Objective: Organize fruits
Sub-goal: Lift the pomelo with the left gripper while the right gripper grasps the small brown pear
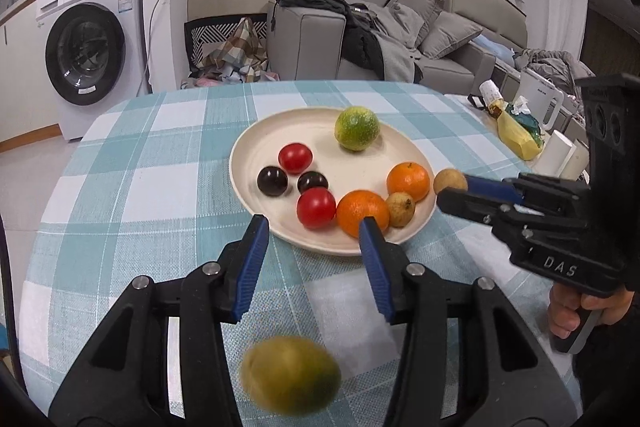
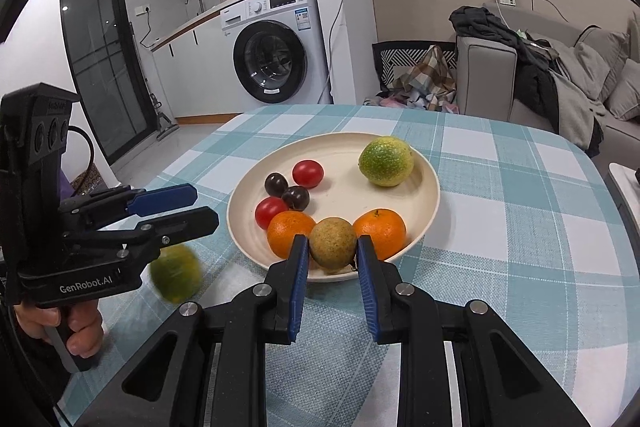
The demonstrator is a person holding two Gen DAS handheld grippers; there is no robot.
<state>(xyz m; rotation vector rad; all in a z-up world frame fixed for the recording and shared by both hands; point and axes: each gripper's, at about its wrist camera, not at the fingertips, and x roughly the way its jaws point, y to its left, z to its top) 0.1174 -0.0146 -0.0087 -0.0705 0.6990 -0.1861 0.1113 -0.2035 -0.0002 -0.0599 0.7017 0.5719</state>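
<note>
Gripping a small brown fruit [image 2: 333, 242] at the plate [image 2: 434, 195] rim, right tongs [image 2: 333, 247] risk slipping; left tongs [image 1: 314, 231] gape wide, green fruit [image 1: 291, 374] blurred, possibly rolling off worktop [image 1: 120, 187].

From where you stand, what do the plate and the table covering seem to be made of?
The plate looks like matte cream plastic or a bamboo-fibre blend: dull sheen, faint moulded rings, thin rim. The table covering looks like woven vinyl or coarse fabric: a visible weave grain in the teal-and-white checks, lying flat.
</note>
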